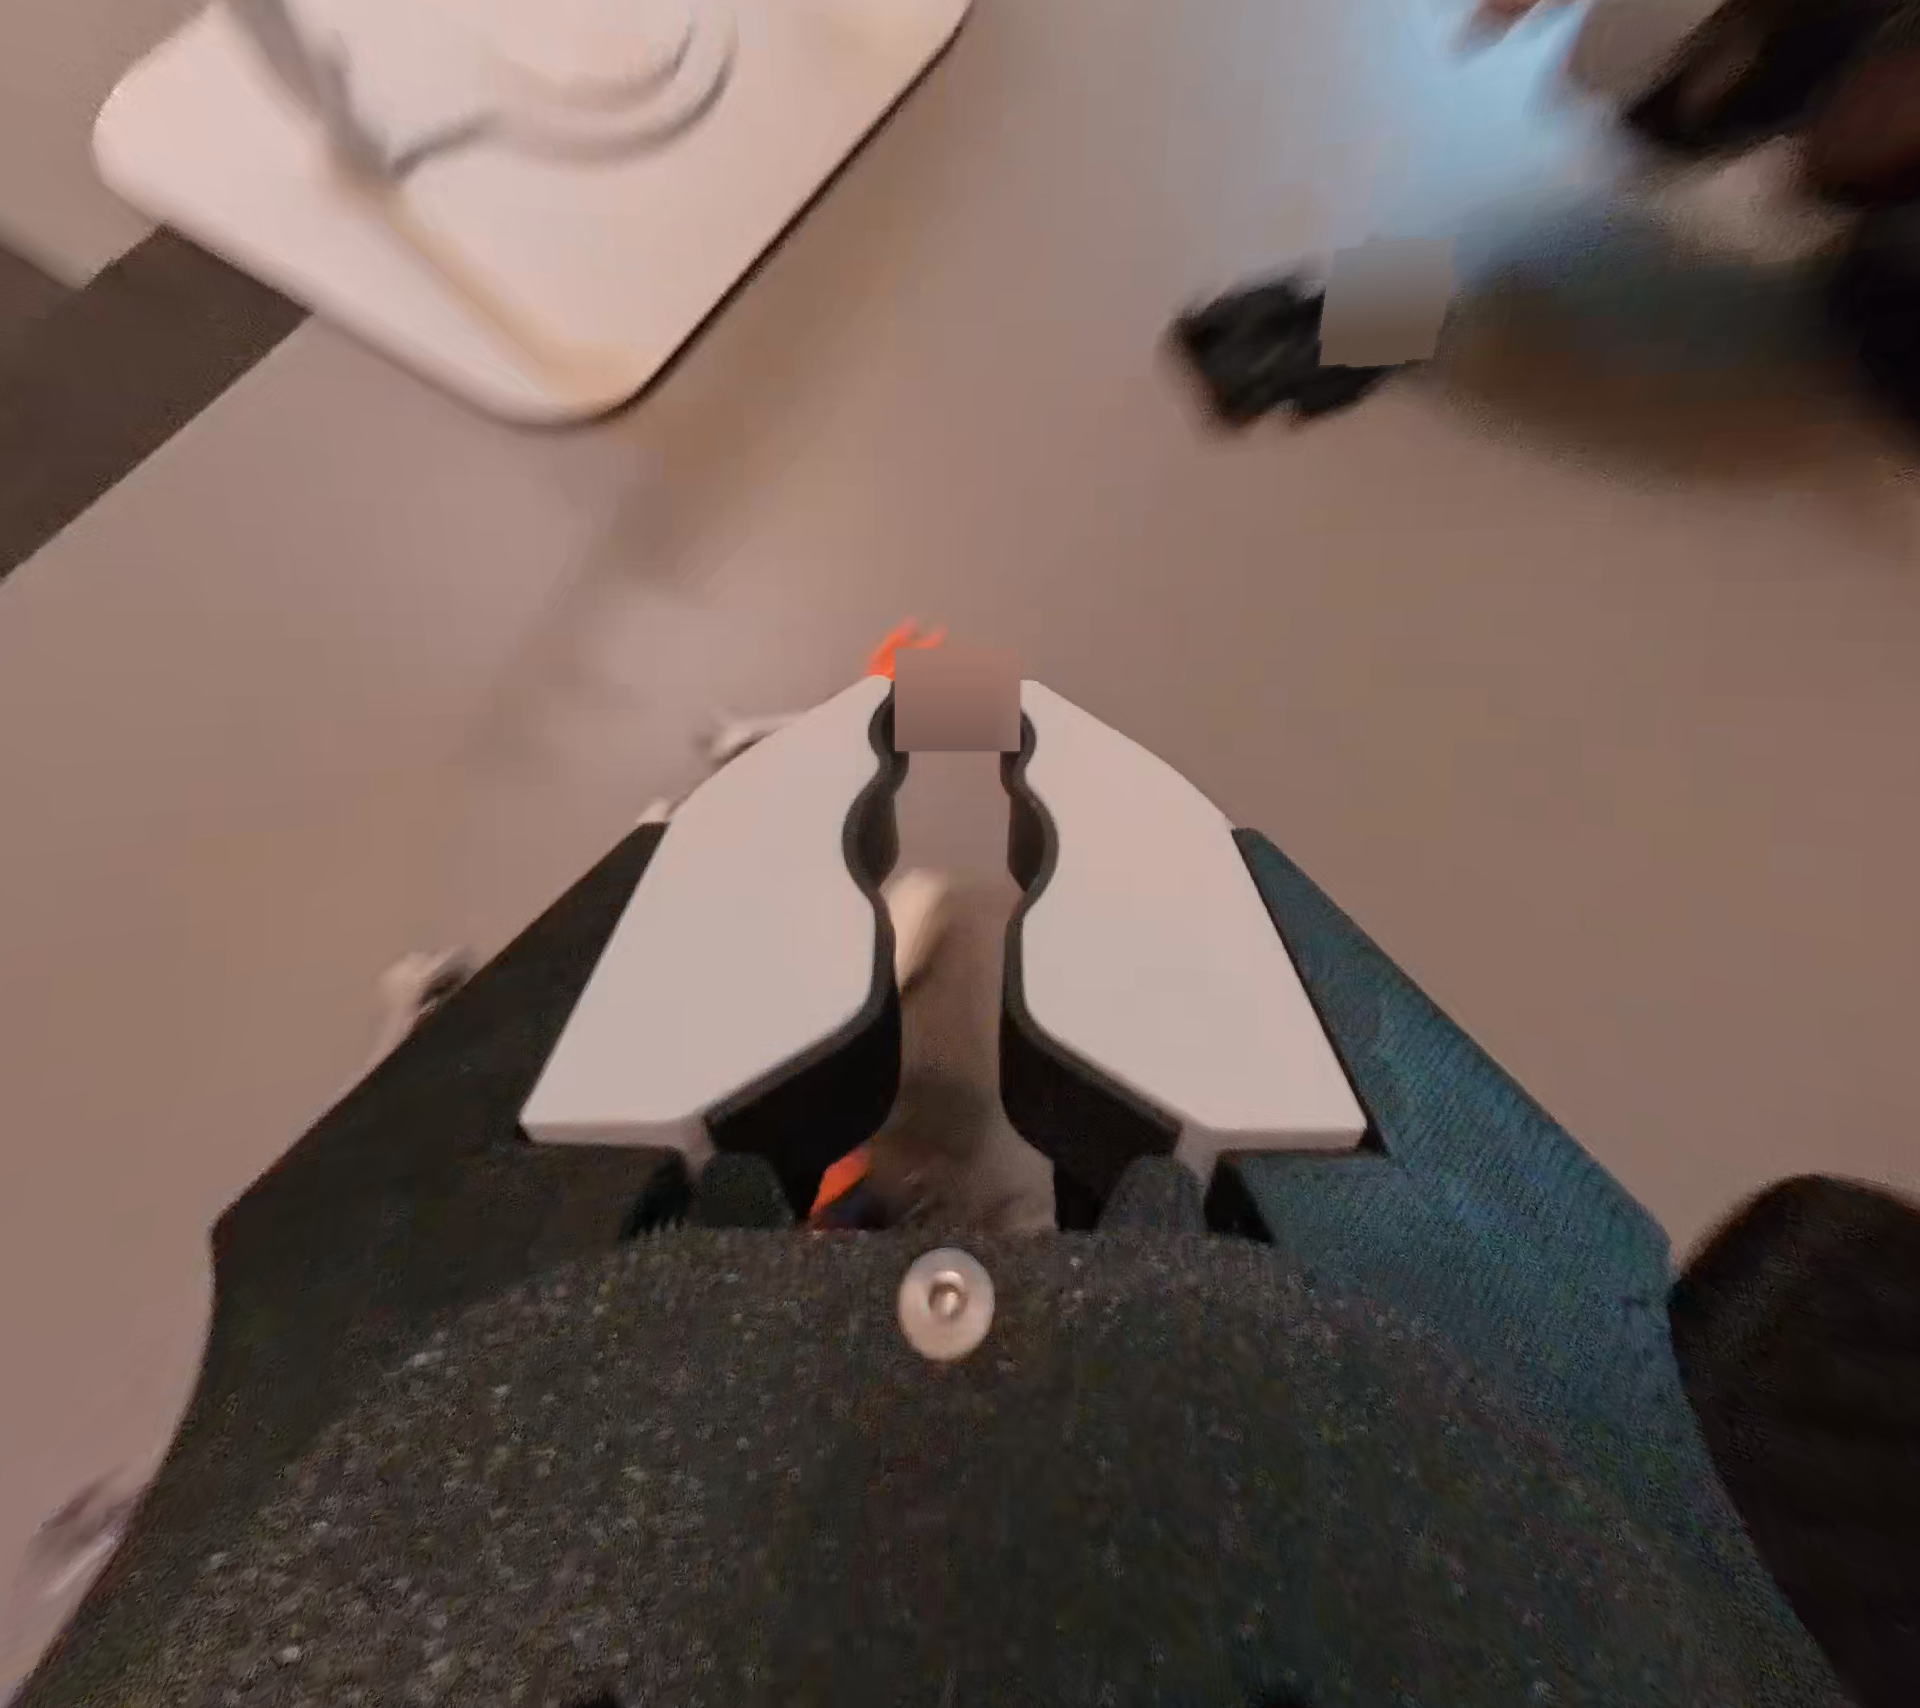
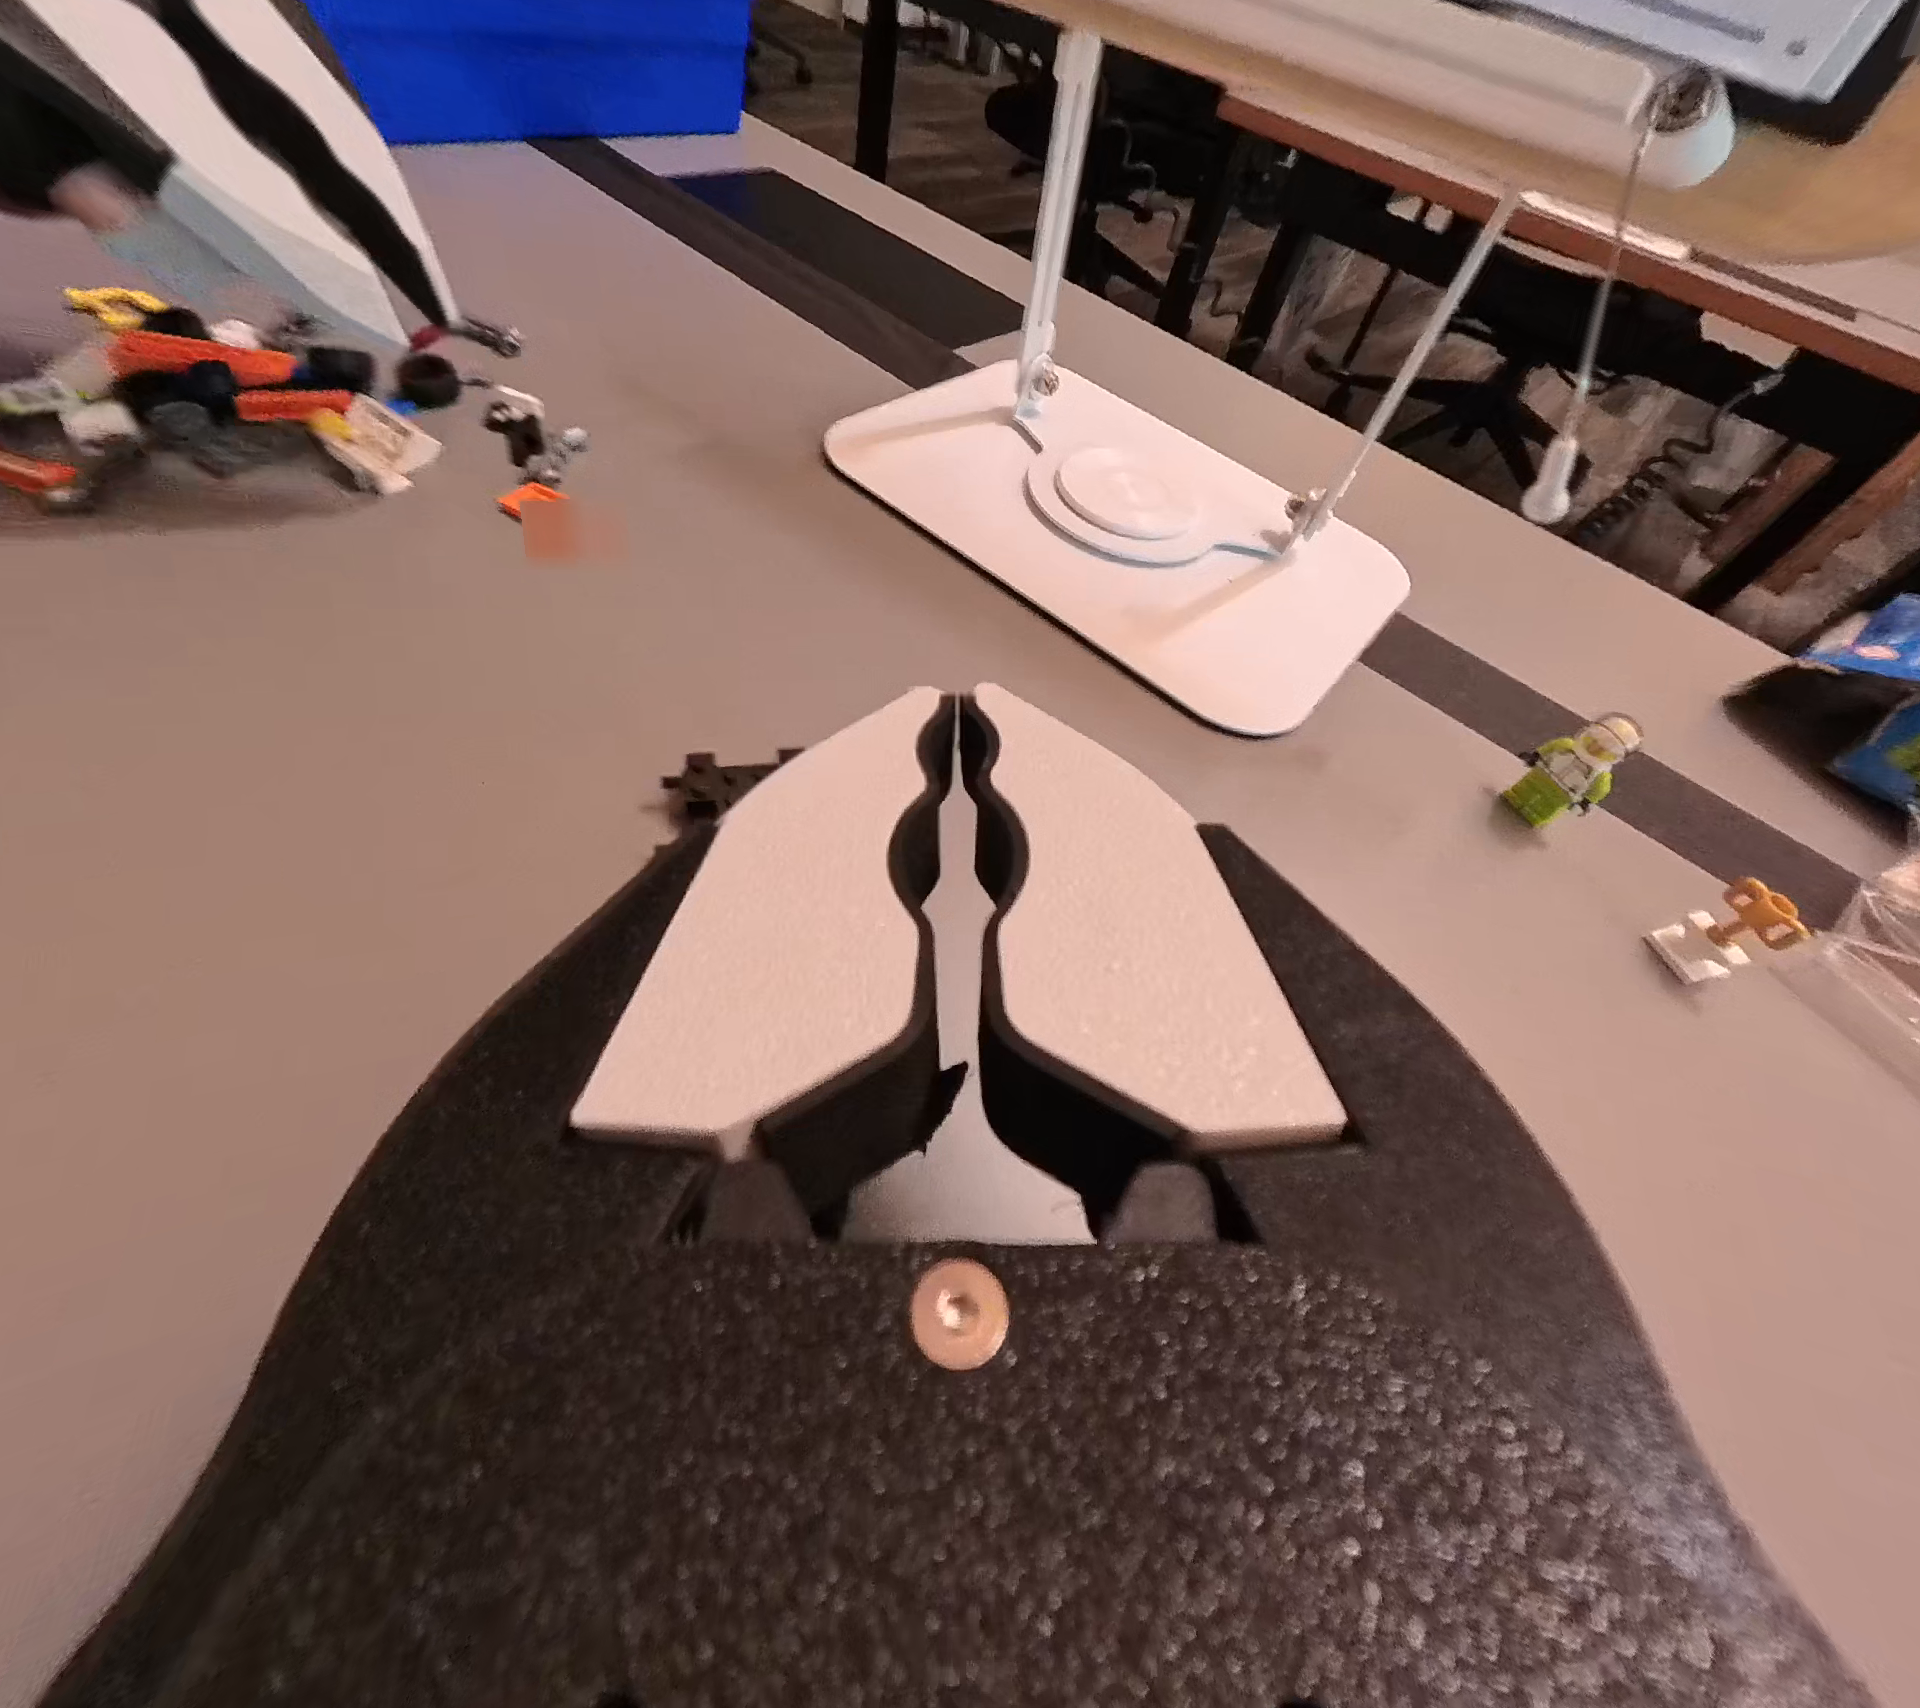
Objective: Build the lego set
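Table [image 2: 312, 723], grey top, dark strip along its far edge.

Left gripper [image 1: 956, 713]: fingers part-way apart; a mosaic patch covers the tips, so whether they grip anything cannot be told. Orange piece [image 1: 899, 650] just beyond the tips. View blurred.

Right gripper [image 2: 956, 708]: tips closed together over a black lego part [image 2: 717, 791] lying on the table; whether they grip it cannot be told.

Loose lego pile [image 2: 197, 401]: orange, black, yellow, towards the table's left edge, under the left gripper.

White stand [image 2: 1132, 536]: base near the far edge.

Blue bin [image 2: 499, 6]: far left corner.

Green minifigure [image 2: 1569, 770]: upright on the dark strip, right side.
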A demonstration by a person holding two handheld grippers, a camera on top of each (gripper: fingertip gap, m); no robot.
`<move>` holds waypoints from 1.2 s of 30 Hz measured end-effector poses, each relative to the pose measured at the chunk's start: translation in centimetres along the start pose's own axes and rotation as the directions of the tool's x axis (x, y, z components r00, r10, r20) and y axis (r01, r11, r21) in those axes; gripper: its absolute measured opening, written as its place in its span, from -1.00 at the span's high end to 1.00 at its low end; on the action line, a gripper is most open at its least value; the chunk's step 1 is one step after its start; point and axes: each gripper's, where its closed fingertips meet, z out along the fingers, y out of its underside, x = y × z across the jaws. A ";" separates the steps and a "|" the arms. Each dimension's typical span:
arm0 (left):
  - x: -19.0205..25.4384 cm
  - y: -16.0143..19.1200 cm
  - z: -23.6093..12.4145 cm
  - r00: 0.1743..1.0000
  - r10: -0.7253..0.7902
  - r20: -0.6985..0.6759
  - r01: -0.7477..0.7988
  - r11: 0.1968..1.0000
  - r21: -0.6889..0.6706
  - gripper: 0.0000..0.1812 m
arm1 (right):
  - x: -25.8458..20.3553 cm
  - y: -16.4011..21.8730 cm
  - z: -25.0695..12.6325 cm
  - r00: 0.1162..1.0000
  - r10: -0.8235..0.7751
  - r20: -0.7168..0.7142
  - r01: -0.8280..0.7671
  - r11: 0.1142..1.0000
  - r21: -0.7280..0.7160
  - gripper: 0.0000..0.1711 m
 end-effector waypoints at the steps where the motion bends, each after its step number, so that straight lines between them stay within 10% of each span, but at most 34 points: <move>1: 1.9 -1.6 -0.3 0.995 -0.033 -0.099 0.044 0.993 0.106 0.82 | -0.5 -0.6 -0.1 1.000 -0.007 0.030 0.006 0.999 0.033 0.99; 9: 12.4 -8.5 -1.9 0.671 -0.053 -0.739 0.487 0.784 0.385 0.83 | -7.3 -5.0 -2.7 0.942 -0.273 0.197 0.206 0.930 0.304 0.92; 18: 16.2 -10.1 1.5 0.461 -0.101 -0.882 0.603 0.765 0.227 0.82 | -9.3 -7.1 -4.2 0.916 -0.371 0.155 0.290 0.877 0.383 0.81; 30: 16.5 -9.6 2.4 0.450 -0.122 -0.885 0.600 0.775 0.199 0.82 | -9.4 -6.4 -4.2 0.889 -0.418 0.188 0.331 0.869 0.369 0.91; 36: 12.9 -7.3 6.0 0.859 -0.032 -0.511 0.211 0.931 0.298 0.71 | -2.6 -5.4 -5.5 0.926 -0.325 0.194 0.269 0.926 0.265 0.91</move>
